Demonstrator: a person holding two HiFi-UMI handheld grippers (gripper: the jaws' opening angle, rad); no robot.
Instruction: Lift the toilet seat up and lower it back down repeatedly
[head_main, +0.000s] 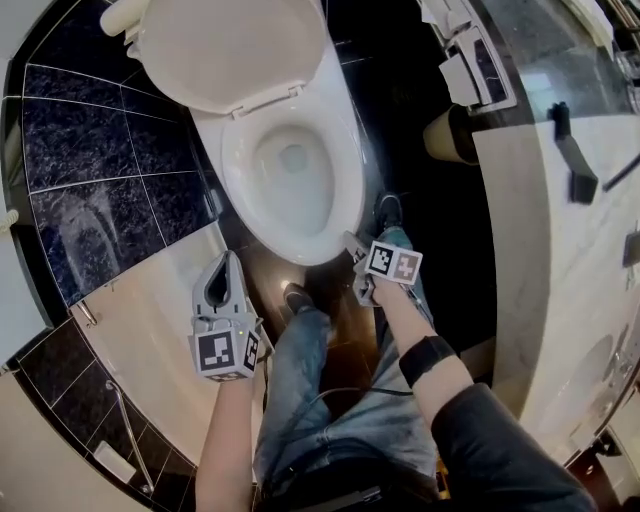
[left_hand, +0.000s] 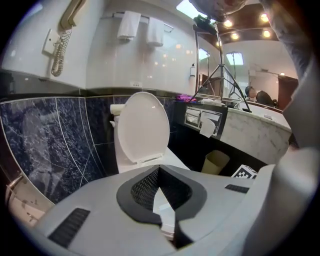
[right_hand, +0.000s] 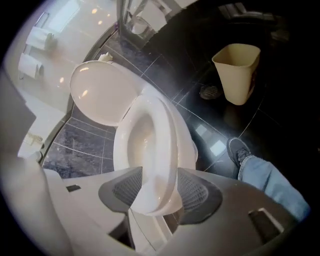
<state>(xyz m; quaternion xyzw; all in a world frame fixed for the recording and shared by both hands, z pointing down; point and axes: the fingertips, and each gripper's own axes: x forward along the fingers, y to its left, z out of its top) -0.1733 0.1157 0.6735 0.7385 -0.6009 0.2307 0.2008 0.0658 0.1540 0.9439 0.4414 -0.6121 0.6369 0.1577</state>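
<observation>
Toilet seat and lid: white, smooth, high gloss, hard-plastic look. Wall tiles: dark blue, veined like stone, polished; floor black and mirror-glossy; counter pale marble look, polished. Right gripper: shell of matt grey plastic, pads dark with a fine grid texture; trouser leg blue denim; bin cream, matt.
</observation>
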